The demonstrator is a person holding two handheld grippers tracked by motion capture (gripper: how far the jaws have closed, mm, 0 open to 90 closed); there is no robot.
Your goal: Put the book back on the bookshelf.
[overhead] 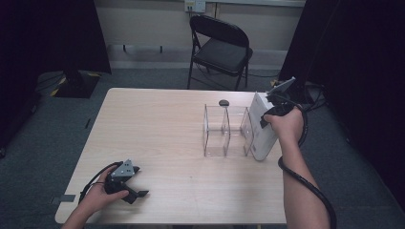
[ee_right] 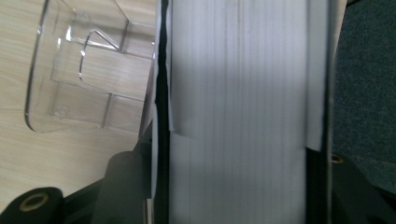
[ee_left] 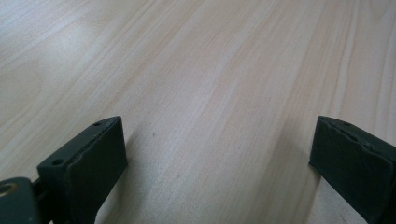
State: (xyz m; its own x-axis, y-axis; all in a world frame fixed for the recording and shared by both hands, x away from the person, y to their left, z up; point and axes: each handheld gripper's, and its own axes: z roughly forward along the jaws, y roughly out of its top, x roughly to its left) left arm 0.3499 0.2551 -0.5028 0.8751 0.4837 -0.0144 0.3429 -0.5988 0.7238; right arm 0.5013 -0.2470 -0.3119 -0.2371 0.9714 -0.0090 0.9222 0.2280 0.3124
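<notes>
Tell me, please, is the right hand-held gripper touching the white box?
Touching: the right gripper view shows the white box clamped between the right hand-held gripper's black jaws.

Both forearms were bare, with no sleeves in sight. The left gripper (overhead: 136, 191) was black, topped by a grey three-cornered plate, and a black cable looped back from it past the left hand (overhead: 98, 196). Its blocky, dark jaws carried small screw holes. The right gripper (overhead: 267, 113) bore a similar grey plate, and a thick black ribbed cable trailed along the forearm.
</notes>
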